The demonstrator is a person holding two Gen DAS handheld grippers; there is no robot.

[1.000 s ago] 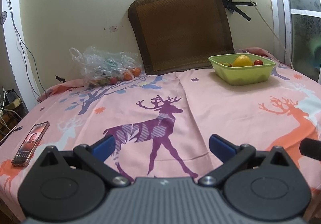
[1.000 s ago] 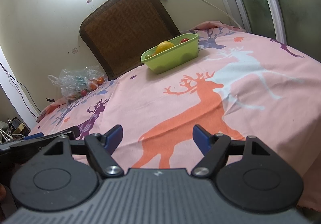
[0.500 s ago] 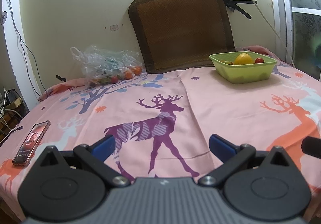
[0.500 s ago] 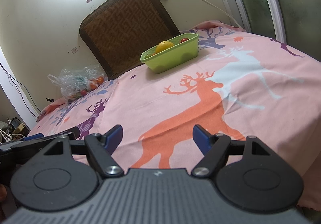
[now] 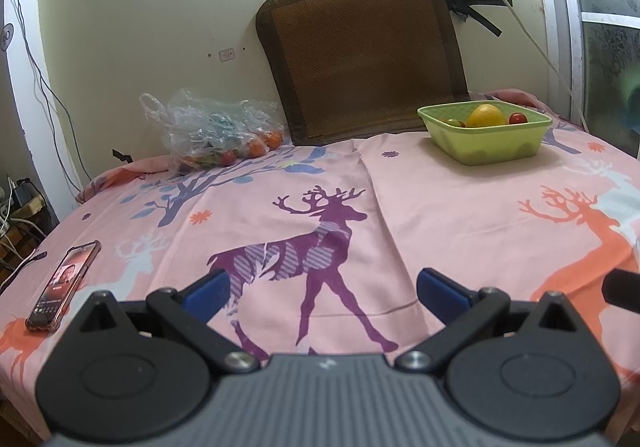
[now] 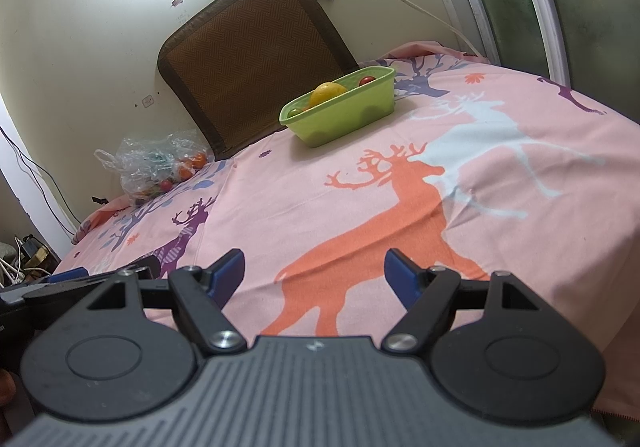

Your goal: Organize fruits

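Pink deer-print bedsheet [image 5: 460, 207] stretches ahead of you, both your left gripper [image 5: 324, 289] and right gripper [image 6: 314, 273] with fingers spread and empty, the fruit bag [image 5: 208, 135] at eleven o'clock, the green basket [image 5: 486, 139] far off at one o'clock.

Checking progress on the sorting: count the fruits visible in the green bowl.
3 visible in the green bowl: a yellow citrus in the middle, a red tomato to its right, a greenish tomato to its left. The rim may hide more.
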